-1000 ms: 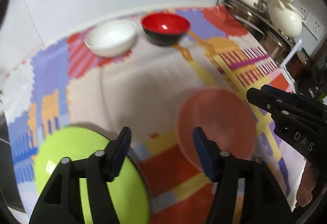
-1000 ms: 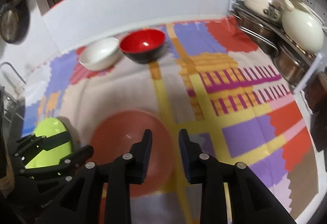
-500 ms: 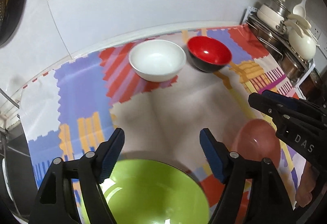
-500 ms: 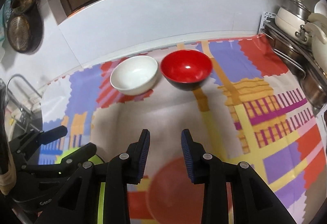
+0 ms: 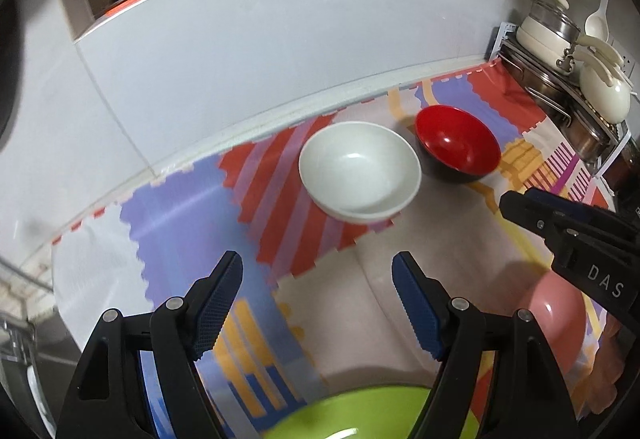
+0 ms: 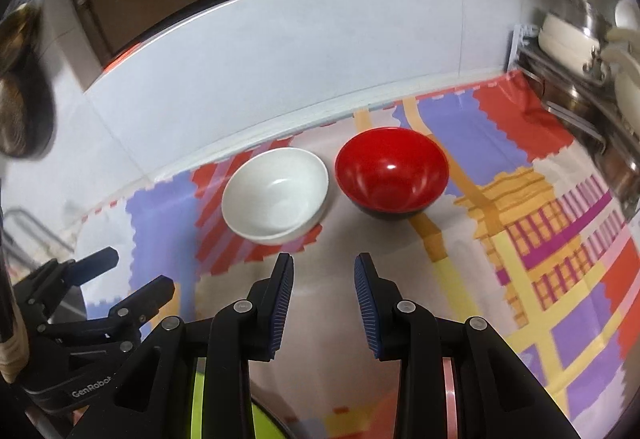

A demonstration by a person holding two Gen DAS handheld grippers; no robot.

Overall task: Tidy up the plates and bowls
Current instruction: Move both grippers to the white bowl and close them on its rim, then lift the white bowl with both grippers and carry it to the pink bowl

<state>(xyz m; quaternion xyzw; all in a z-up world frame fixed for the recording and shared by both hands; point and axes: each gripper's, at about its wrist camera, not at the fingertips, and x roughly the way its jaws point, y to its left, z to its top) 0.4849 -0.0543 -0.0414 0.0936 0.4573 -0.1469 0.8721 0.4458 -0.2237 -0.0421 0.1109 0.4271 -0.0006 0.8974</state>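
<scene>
Toward the back edge of the patterned mat [image 6: 560,239], near the wall, a white bowl [image 6: 276,195] and red bowl [image 6: 391,173] sit side by side; a green plate [image 5: 352,417] and pink plate [image 5: 554,323] lie at the front edge. Left gripper [image 5: 318,305] and right gripper [image 6: 324,303] hover released, grasping nothing

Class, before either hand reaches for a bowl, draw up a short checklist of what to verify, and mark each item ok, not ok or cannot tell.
1. Left tongs empty, jaws apart: ok.
2. Right tongs empty, jaws apart: ok.
3. White bowl upright, empty: ok.
4. Red bowl upright, empty: ok.
5. Gap between the two bowls for a finger: cannot tell.
6. Green plate and pink plate fully in view: not ok.
</scene>
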